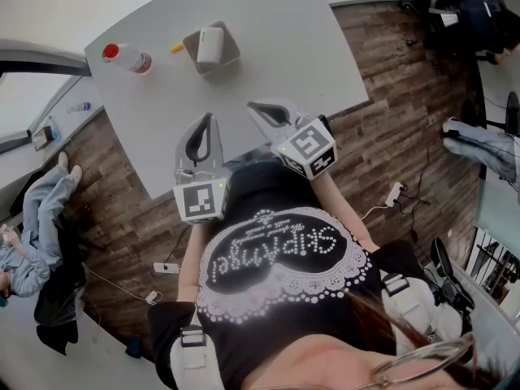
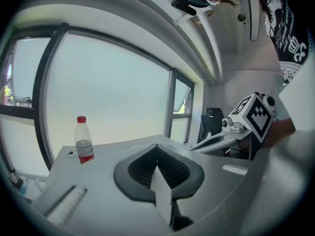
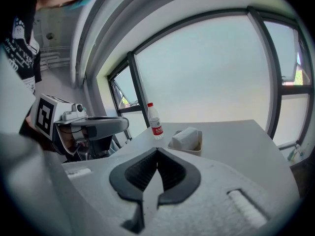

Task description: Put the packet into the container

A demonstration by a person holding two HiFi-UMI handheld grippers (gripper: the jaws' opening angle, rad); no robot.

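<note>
The white packet already lies inside the tan container, well apart from both claws and toward the far side of the surface. In the head view its long axis runs roughly away from the person, in line with the container's length.

The left claw points almost straight at the container and looks slightly the nearer of the two. The right claw sits just beside the left one and angles in toward the same spot. Both are clenched, pads together with nothing between them, and they hover over the near edge of the surface, close to the person's body.

From the right gripper view, the container with the packet stands ahead and a little right of the jaw line. The left gripper view does not show it.

Judging by this layout, nothing seems left to carry.

The surface is plain grey. A bottle with a red cap lies to the left of the container. Below is a dark plank floor, and large windows fill the far wall.
</note>
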